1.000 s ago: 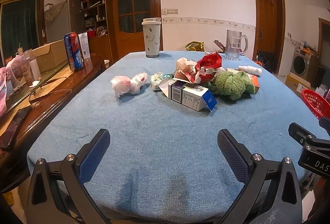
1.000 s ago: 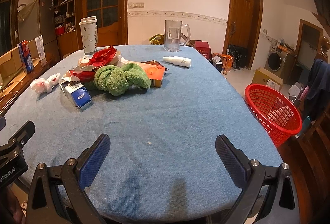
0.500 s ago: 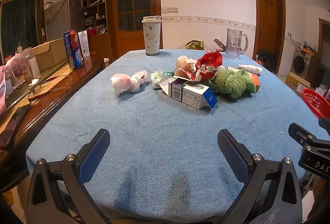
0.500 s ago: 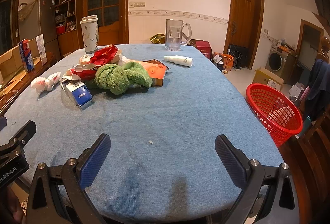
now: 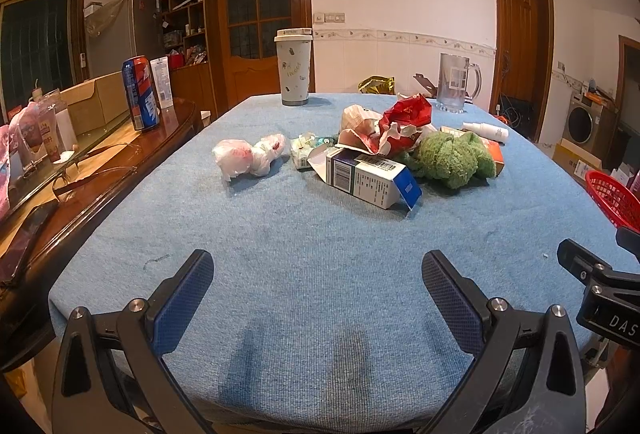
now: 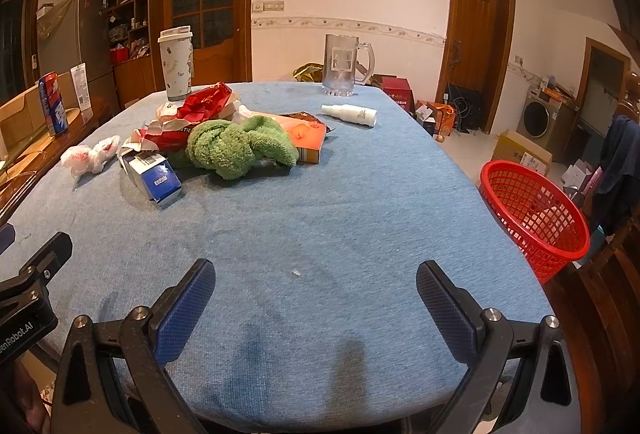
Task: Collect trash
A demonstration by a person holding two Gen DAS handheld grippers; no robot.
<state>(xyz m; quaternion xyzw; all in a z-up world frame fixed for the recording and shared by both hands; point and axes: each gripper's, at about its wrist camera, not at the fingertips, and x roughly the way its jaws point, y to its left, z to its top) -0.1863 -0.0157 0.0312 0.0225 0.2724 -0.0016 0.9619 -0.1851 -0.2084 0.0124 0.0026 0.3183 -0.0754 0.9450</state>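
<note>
A heap of trash lies mid-table on the blue cloth: a white and blue carton (image 5: 370, 178) (image 6: 154, 176), a crumpled red wrapper (image 5: 404, 118) (image 6: 204, 102), a balled white plastic bag (image 5: 248, 156) (image 6: 90, 156), a small crumpled packet (image 5: 306, 148) and an orange box (image 6: 308, 136). A green towel (image 5: 450, 156) (image 6: 240, 148) sits among them. The red mesh basket (image 6: 534, 210) (image 5: 612, 196) stands off the table's right edge. My left gripper (image 5: 318, 274) and right gripper (image 6: 316, 282) hover open over the near table edge, both empty and well short of the heap.
A paper cup (image 5: 294, 68), a glass mug (image 6: 346, 64) and a white spray bottle (image 6: 350, 113) stand at the far side. A wooden side table (image 5: 92, 170) with a can (image 5: 140, 92), glasses and a phone lies left. A chair with clothing (image 6: 618, 170) is beyond the basket.
Both grippers have drawn back slightly from the heap, so more of the near table edge shows. Nothing on the table has moved and the jaws stay open.
</note>
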